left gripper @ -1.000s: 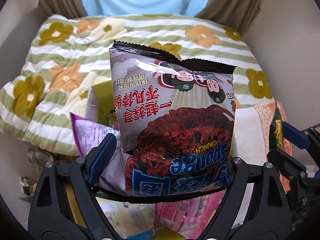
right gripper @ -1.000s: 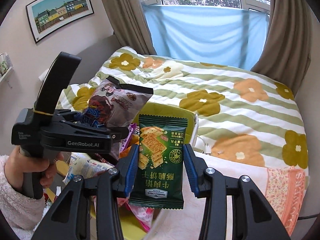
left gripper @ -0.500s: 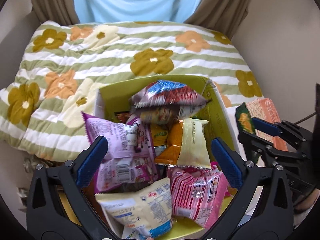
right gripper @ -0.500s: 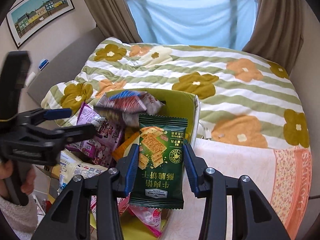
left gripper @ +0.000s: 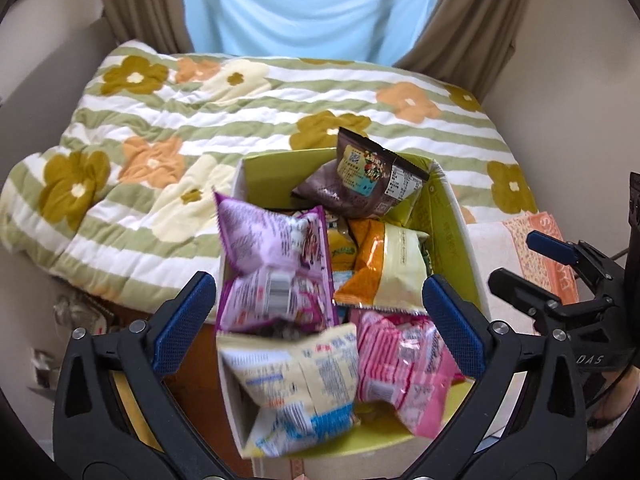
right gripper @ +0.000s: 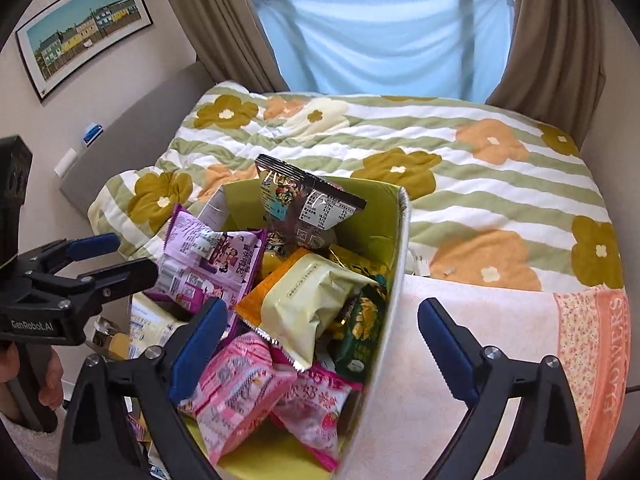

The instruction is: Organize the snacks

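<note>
Both grippers empty: left gripper (left gripper: 320,312) gaped wide, right gripper (right gripper: 322,340) jaws opening over snack box (right gripper: 400,240). Drop step apparently done; next move likely called for fetching another packet.

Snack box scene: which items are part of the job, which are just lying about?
Job:
- yellow-green box
- brown packet
- purple packet
- pink packets
- green cracker packet
- left claw, right claw, opening, empty

Lying about:
- flowered quilt
- framed picture
- pink towel
</note>
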Motion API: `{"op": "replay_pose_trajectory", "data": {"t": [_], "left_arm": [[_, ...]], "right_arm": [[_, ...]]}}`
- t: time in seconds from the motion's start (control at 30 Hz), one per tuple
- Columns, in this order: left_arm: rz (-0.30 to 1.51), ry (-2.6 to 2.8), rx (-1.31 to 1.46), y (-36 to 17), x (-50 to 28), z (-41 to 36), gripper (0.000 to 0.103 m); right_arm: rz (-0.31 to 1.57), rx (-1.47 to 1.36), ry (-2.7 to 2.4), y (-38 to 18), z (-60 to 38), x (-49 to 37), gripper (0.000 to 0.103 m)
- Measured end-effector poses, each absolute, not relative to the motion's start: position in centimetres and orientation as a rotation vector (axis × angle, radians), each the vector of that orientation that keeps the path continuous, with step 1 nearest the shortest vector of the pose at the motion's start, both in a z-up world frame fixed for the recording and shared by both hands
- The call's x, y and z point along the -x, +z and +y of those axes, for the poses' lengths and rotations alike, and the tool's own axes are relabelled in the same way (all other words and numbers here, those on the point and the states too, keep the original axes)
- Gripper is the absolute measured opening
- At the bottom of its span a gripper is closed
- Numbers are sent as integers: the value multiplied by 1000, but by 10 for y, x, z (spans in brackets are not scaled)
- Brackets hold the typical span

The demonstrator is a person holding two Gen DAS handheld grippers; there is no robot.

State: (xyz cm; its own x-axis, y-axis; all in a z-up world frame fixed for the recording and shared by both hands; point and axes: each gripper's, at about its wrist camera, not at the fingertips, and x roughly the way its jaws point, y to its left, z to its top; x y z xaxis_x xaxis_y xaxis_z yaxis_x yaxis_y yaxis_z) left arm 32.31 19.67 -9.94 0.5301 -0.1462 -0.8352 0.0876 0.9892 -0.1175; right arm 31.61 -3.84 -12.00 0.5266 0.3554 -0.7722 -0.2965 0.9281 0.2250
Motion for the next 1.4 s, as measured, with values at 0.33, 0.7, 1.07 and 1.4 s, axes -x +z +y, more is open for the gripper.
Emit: {"op": "replay_pose_trajectory", "data": {"t": [0.33,0.7,1.07,1.4], "left_arm": [[881,-93,68,-58,-229,153,102],[648,-91,40,0,-92,84,102],[591,-61,-19,9,-32,68,102],[563,-54,-47,6,-29,74,102]], "right_arm": [[819,-51,397,-78,-83,-239,95],[598,1,244,-2,-160,-110,96],[575,17,63,-7,-174,-42,103],[560,-10,10,-15,-173,-35,103]]}}
